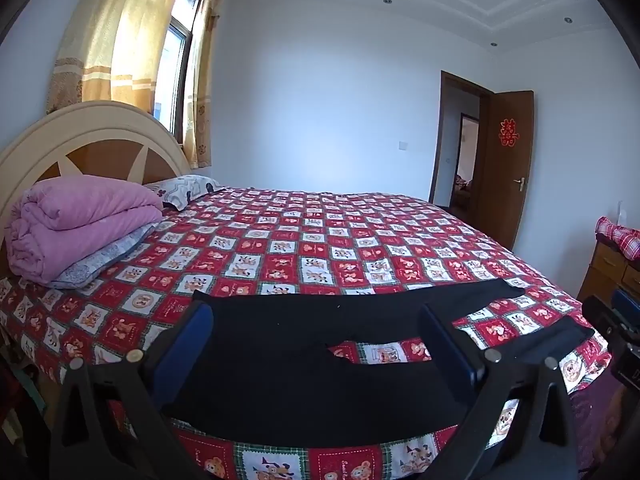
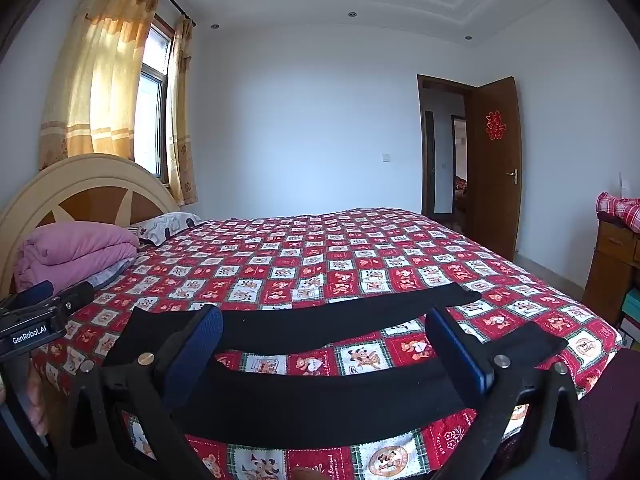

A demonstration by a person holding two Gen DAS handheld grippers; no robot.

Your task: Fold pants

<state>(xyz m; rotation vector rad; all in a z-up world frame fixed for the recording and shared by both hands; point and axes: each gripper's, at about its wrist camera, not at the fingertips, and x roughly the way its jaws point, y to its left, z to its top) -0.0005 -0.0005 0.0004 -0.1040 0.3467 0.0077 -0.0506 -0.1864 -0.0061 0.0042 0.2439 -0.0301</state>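
Black pants (image 1: 304,344) lie flat on the bed near its front edge, waist to the left and the two legs spread to the right. They also show in the right wrist view (image 2: 320,396). My left gripper (image 1: 316,320) is open, held above the waist and crotch part, touching nothing. My right gripper (image 2: 324,324) is open above the two legs, empty. The right gripper shows at the right edge of the left wrist view (image 1: 616,320); the left one shows at the left edge of the right wrist view (image 2: 36,316).
The bed has a red and white checked cartoon sheet (image 1: 320,240). A folded pink quilt (image 1: 76,224) and a pillow (image 1: 188,188) lie by the headboard. A wooden dresser (image 2: 612,264) stands at the right, an open brown door (image 2: 496,168) behind.
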